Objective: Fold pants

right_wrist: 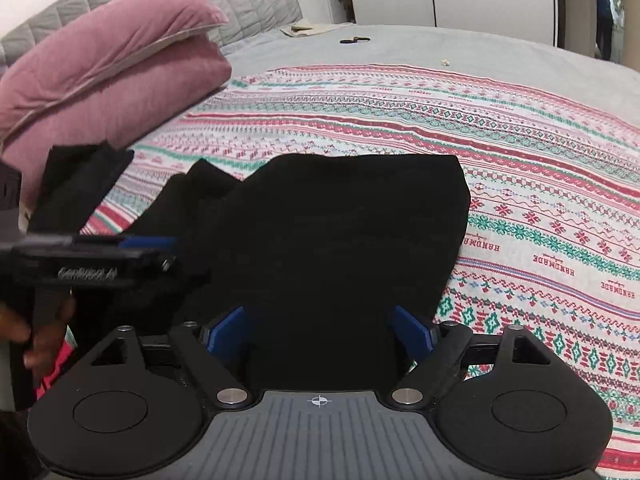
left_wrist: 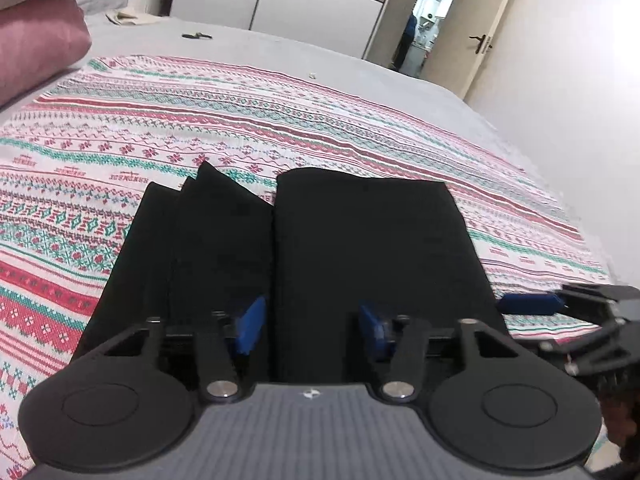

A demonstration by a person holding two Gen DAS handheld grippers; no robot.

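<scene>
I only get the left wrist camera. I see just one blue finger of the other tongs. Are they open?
Observer: Yes. The right tongs stand open over the black pants, pinching nothing.
Operator: Is there more black cloth anywhere?
Observer: Yes, another dark bundle lies by the pink pillows.
Operator: What's behind the pillows?
Observer: A grey quilted headboard.

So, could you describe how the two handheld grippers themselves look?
Both the left gripper and the right gripper look alike: black linkage arms with silver pivot pins, blue finger pads, round black discs beside a ribbed grey body with a small crosshair mark. White lettering runs along the left gripper's side.
</scene>
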